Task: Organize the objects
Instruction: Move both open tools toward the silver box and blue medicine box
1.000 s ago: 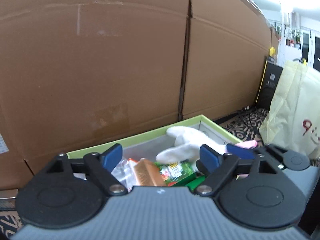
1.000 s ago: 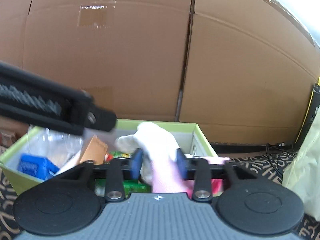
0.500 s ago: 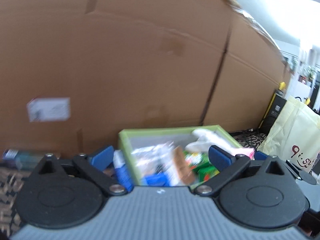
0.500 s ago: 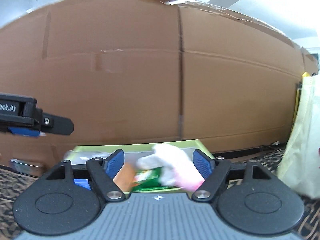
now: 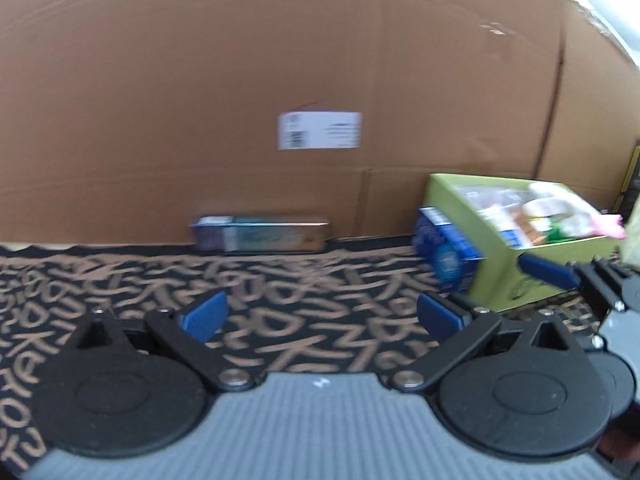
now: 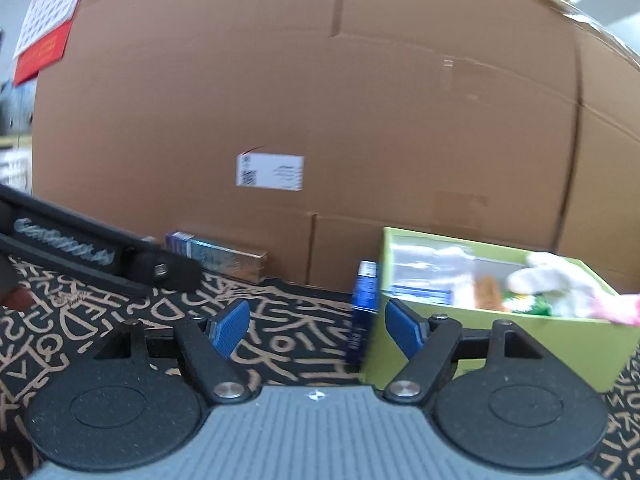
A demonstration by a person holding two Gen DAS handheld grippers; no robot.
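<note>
Blue-padded, our left gripper and right gripper hang low over the rug, jaws wide and empty, just opened. Both have swung away from the bin, now at right.

Both views are evenly lit, with diffuse light entering from the upper right corner. Motion blur softens the green box and the patterned carpet. Fisheye distortion bows the cardboard wall outward; corners are vignetted black.
</note>
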